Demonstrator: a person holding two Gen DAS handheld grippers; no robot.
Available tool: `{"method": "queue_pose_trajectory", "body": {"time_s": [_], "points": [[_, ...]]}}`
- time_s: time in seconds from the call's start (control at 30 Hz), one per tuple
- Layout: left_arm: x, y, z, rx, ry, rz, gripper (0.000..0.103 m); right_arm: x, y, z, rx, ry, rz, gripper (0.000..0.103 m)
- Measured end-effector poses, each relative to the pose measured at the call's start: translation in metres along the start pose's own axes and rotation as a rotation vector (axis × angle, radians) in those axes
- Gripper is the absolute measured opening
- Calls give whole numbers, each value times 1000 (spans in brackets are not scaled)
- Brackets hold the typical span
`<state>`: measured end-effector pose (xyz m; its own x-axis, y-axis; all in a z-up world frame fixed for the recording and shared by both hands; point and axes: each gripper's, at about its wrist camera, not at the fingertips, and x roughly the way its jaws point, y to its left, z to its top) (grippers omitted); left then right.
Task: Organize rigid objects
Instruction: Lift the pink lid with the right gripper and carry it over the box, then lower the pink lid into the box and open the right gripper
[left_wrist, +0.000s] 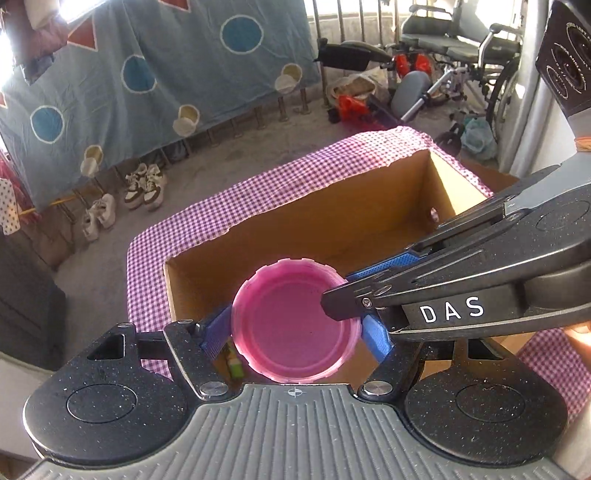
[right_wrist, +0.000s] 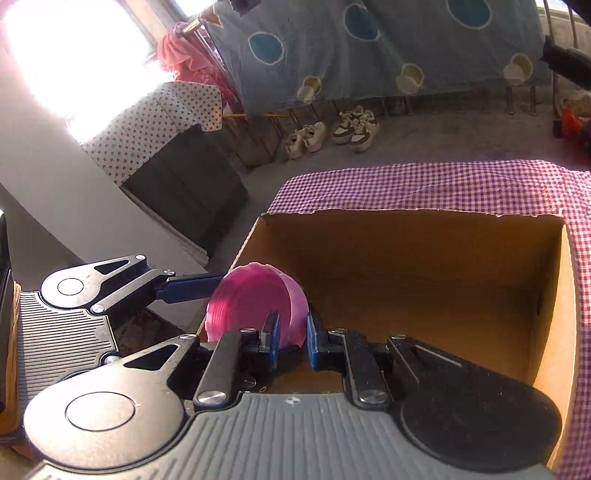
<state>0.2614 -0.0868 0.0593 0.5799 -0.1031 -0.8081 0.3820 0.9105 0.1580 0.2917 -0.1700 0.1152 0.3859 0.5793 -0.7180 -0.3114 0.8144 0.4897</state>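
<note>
Both grippers were on the one piece here, a pink lid, round and shallow with a ribbed rim, held in the air above the open cardboard box that sat on the purple checked cloth. The left gripper had its blue pads on either side of the lid, jaws spread wide across it and pressing on the rim, so the hollow underside faced its camera. The right gripper came in from the side, and its jaws were pinched nearly together on the lid's wall, one blue pad inside and one outside, as the right wrist view showed. In that view the lid hung over the box's near left corner, clear of the bottom of the box, which looked bare as far as could be seen. A small green thing peeked out below the lid in the left wrist view, too hidden to name. By the look of it this was the carry-to-the-box step, with the lid nearly where it should go and not yet set down. The next move called for lowering it inside the walls without clipping the cardboard edge, then letting go with both grips close together, so one pinch did not tip the lid while the other let it drop.
</note>
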Motion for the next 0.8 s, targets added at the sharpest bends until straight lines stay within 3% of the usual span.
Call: {"method": "queue_pose_trajectory", "body": {"time_s": [0.17,0.3,0.43,0.63,0.8], "points": [[53,17,8,-36,141,-26,74,58,-36,17,107,126,12,16],[78,28,8,-78,209,-29,74,91,-53,25,148,164,9,16],[85,23,12,-32,204,28,74,107,-61,30,148,161,-14,16],[78,23,18,-43,179,43,76,117,-68,35,152,133,-41,16],[51,23,21,-55,127,32,78,94,-65,36,161,88,-10,17]]}}
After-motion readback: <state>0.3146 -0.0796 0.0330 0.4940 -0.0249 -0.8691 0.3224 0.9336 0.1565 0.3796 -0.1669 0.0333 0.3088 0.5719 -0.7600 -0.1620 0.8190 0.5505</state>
